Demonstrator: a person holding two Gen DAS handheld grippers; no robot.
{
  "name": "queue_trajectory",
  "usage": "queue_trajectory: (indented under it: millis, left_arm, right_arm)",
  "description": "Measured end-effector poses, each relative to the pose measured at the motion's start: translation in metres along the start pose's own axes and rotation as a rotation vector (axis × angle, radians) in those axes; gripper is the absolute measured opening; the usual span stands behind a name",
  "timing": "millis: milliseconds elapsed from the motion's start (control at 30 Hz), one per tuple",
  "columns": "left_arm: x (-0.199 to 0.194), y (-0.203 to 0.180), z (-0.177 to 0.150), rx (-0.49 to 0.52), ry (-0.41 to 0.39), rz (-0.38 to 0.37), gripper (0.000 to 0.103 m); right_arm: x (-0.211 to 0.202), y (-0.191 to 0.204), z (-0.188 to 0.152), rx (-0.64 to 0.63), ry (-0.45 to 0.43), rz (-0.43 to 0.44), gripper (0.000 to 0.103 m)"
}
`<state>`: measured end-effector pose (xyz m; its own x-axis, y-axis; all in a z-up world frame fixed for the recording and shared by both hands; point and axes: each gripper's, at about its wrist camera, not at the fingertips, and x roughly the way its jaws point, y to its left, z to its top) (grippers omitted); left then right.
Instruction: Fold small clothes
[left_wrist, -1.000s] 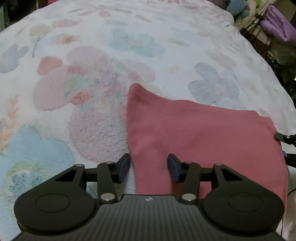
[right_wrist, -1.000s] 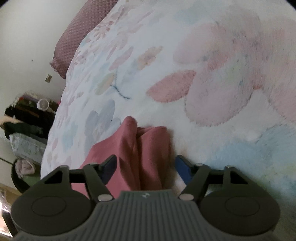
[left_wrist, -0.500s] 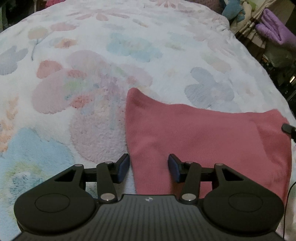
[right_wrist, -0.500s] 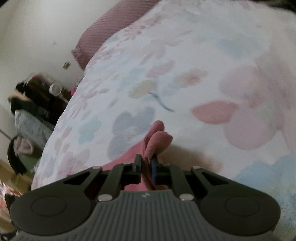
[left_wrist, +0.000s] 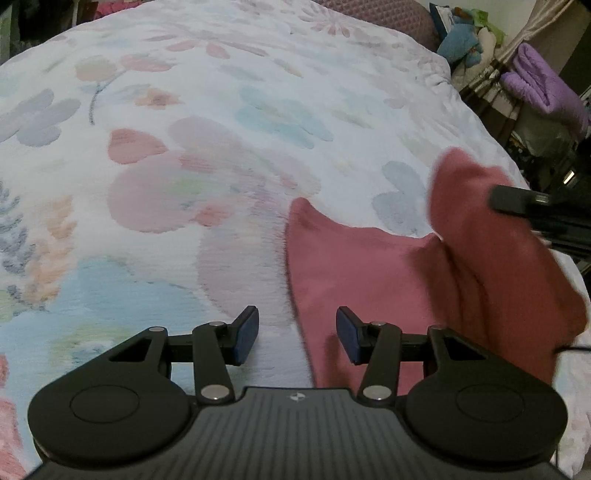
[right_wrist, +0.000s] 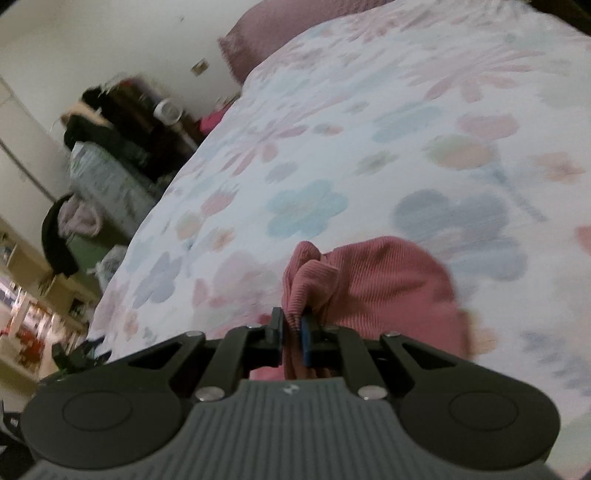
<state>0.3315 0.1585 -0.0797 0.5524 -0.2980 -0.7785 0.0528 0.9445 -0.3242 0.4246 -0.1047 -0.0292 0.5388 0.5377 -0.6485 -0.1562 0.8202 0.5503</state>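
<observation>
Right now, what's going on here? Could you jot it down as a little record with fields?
surface: bed with a floral blanket
garment: pink ribbed cloth, one end lying flat, the other end lifted
left gripper: open, hovering at the near edge of the flat end, gripping nothing
right gripper: shut on a bunched end of the cloth, raised off the blanket
fold: not yet complete
background: maroon pillow at the head of the bed

Bare bedspread (left_wrist: 229, 155) left of garment (left_wrist: 354, 266)

Garment (left_wrist: 369, 269) on blanket (left_wrist: 221, 147), pillow (left_wrist: 388, 14) behind, garment's right end raised
</observation>
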Motion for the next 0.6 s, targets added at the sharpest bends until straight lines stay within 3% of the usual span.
queue_trajectory:
  millis: [300, 467, 600]
  left_arm:
    - [-0.004, 0.023, 0.002, -0.021, 0.005, 0.001, 0.057]
    - [-0.007, 0.025, -0.001, -0.022, 0.011, 0.005, 0.057]
    - [-0.016, 0.028, -0.006, -0.026, 0.018, 0.023, 0.057]
  right_arm:
    - [0.107, 0.057, -0.033, -0.093, 0.159, -0.077, 0.004]
    - [0.14, 0.053, -0.04, -0.086, 0.213, -0.121, 0.005]
    - [0.138, 0.06, -0.042, -0.089, 0.227, -0.107, 0.017]
